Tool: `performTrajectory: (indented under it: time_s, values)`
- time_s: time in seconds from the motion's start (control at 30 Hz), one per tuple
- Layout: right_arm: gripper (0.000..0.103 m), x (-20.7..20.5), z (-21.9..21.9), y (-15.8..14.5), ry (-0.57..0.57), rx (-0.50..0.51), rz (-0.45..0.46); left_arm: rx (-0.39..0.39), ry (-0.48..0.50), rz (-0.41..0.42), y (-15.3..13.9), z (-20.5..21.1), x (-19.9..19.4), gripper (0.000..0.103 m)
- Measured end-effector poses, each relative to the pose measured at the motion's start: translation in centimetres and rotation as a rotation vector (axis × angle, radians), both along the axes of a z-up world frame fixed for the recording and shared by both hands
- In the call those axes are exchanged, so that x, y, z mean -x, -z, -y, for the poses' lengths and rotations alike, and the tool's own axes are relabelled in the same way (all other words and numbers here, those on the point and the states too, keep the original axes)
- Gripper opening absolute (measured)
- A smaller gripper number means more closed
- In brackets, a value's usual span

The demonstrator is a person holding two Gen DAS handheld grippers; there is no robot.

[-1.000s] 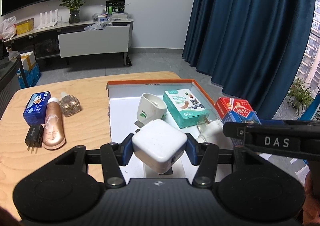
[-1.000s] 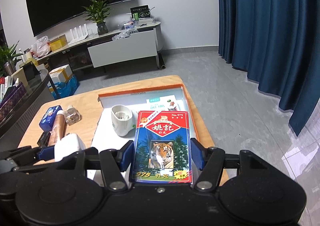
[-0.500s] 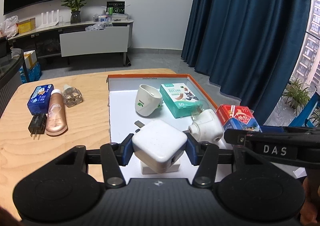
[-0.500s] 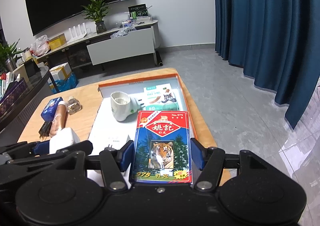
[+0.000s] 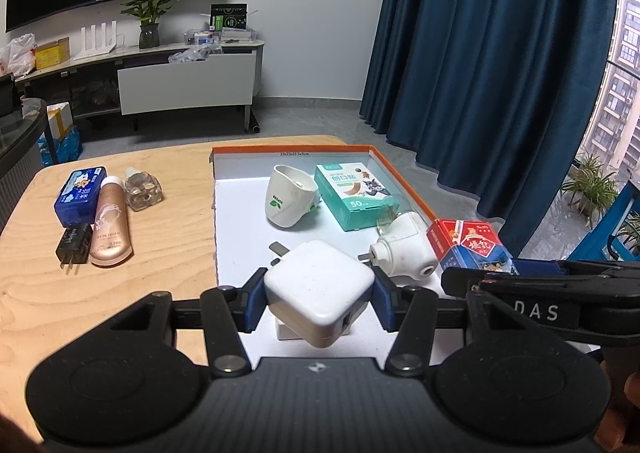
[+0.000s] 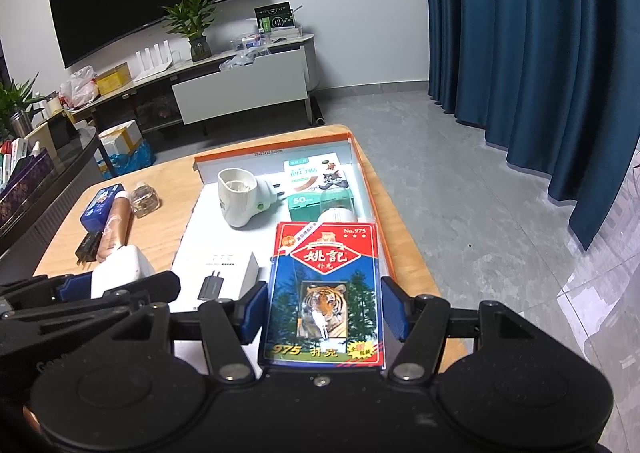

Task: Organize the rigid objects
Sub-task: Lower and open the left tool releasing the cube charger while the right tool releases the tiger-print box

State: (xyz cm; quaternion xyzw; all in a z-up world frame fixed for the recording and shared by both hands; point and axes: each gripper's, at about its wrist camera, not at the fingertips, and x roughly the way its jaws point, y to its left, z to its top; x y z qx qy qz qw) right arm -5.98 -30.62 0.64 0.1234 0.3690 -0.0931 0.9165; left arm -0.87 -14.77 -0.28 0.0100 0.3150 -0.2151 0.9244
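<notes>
My left gripper (image 5: pixel 318 293) is shut on a white charger cube (image 5: pixel 316 285), which hangs above the near end of the orange-rimmed white tray (image 5: pixel 292 151). A small white box (image 5: pixel 286 331) lies in the tray beneath the cube. My right gripper (image 6: pixel 324 307) is shut on a red and blue playing card box (image 6: pixel 326 289) with a tiger picture, above the tray's right near corner. In the left wrist view the card box (image 5: pixel 468 245) and the right gripper (image 5: pixel 540 293) show at the right. The charger cube (image 6: pixel 120 269) shows at the left of the right wrist view.
In the tray lie a white plug-in heater (image 5: pixel 290 197), a green plaster box (image 5: pixel 352 191) and a second white plug-in unit (image 5: pixel 404 249). On the wooden table to the left lie a blue box (image 5: pixel 80 195), a pink tube (image 5: pixel 110 227), a glass bottle (image 5: pixel 143 191) and a black plug (image 5: pixel 74 247).
Both grippers have drawn back a little toward the tray's near end, so more of the tray shows. The small white box has come into view under the cube. Both grips are unchanged.
</notes>
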Motion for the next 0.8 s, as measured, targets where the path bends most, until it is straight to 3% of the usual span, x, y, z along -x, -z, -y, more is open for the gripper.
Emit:
performTrajectory:
  time_s: [0.8]
  values:
    - [0.072, -1.2, 0.1, 1.1, -0.002, 0.000, -0.033, -0.002, 0.008, -0.036, 0.7, -0.2, -0.4, 0.054]
